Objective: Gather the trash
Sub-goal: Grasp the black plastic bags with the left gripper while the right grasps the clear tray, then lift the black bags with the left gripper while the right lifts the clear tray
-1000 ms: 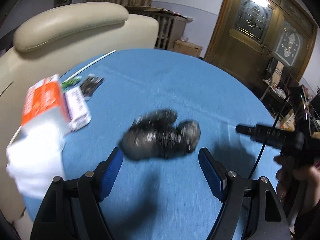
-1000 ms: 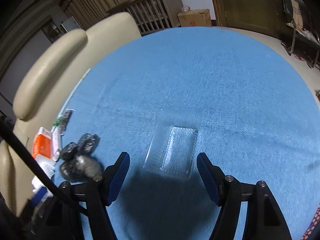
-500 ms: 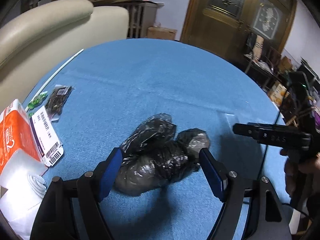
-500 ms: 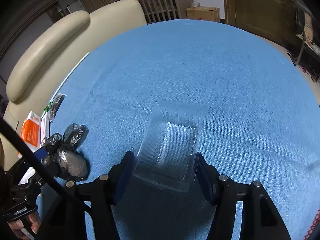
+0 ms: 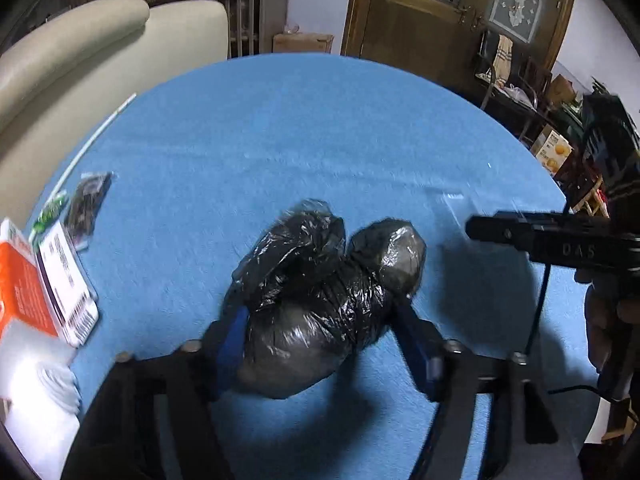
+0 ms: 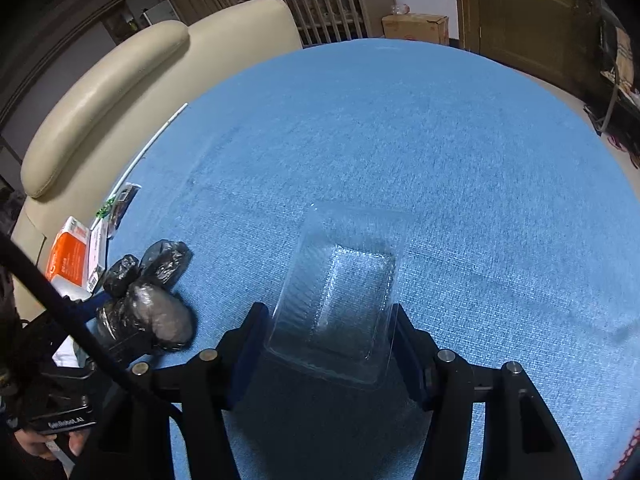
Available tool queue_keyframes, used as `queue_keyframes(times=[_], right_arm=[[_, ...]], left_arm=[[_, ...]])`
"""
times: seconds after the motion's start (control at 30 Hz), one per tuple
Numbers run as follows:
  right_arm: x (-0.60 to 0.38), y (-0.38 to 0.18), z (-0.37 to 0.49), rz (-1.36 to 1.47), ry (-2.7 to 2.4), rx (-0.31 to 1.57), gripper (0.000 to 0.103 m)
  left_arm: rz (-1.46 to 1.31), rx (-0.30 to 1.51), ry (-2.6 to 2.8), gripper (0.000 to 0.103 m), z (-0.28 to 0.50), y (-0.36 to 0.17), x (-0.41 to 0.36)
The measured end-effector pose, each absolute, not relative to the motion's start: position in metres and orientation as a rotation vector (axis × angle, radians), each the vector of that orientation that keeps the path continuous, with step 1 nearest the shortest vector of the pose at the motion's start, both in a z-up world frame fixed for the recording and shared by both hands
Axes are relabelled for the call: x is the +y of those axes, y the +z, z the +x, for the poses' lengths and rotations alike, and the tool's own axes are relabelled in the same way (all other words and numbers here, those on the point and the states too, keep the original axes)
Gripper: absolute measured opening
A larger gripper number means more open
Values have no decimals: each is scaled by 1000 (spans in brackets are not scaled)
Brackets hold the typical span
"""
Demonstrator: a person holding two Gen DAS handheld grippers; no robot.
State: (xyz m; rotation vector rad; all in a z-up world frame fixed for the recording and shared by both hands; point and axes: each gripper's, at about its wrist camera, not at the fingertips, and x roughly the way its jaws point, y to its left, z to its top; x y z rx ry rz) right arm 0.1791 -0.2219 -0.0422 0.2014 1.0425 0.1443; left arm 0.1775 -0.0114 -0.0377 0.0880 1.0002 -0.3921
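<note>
Trash lies on a round table covered in blue cloth (image 5: 320, 128): a crumpled black plastic bag bundle (image 5: 320, 304) sits low in the middle of the left wrist view, between the blue pads of the left gripper (image 5: 324, 340), whose jaws are closing, both pads against the bundle's sides. In the right wrist view a clear plastic tray (image 6: 340, 304) sits low at centre, pinched by its side walls in the right gripper (image 6: 326, 344), both pads touching it. The same black bundle shows at the lower left of that view (image 6: 148, 312). At the left edge of the left wrist view lie an orange and white box (image 5: 24, 292), a white carton with a barcode (image 5: 66, 284), white tissue (image 5: 36, 400) and two small snack wrappers (image 5: 86, 208). A cream sofa (image 5: 80, 48) stands beyond the table at upper left.
</note>
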Motion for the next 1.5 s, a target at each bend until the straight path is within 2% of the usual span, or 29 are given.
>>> queue_keyframes(times=[0.13, 0.27, 0.3, 0.33, 0.43, 0.5, 0.7, 0.73, 0.77, 0.8, 0.83, 1.0, 1.5], right_arm=[[-219, -38, 176, 178, 150, 1034, 62], [-216, -36, 172, 165, 154, 1033, 62], [-215, -37, 171, 162, 156, 1036, 62], [-215, -37, 171, 162, 155, 1040, 62], [-215, -39, 169, 166, 155, 1044, 62], [-216, -38, 168, 166, 152, 1039, 62], [-222, -29, 165, 174, 139, 1017, 62], [-223, -28, 165, 176, 138, 1014, 62], [-225, -27, 164, 178, 136, 1012, 62], [-226, -27, 164, 179, 135, 1011, 62], [-227, -27, 163, 179, 135, 1013, 62], [-230, -26, 159, 186, 132, 1014, 62], [-233, 2, 87, 195, 148, 962, 62]], left_arm=[[53, 989, -366, 54, 162, -37, -13], [24, 981, -373, 52, 153, -35, -10], [26, 980, -373, 58, 152, -35, -10], [30, 975, -371, 68, 151, -34, -9], [34, 933, -354, 80, 153, -29, -6], [31, 932, -351, 84, 158, -27, -3], [53, 989, -397, 84, 171, -44, -11], [66, 1005, -395, 67, 171, -47, -14], [71, 1022, -394, 56, 172, -52, -16], [63, 1039, -387, 48, 173, -54, -16], [49, 1031, -371, 44, 173, -53, -15], [19, 1028, -316, 38, 168, -48, -10], [-115, 937, -234, 38, 93, -11, 2]])
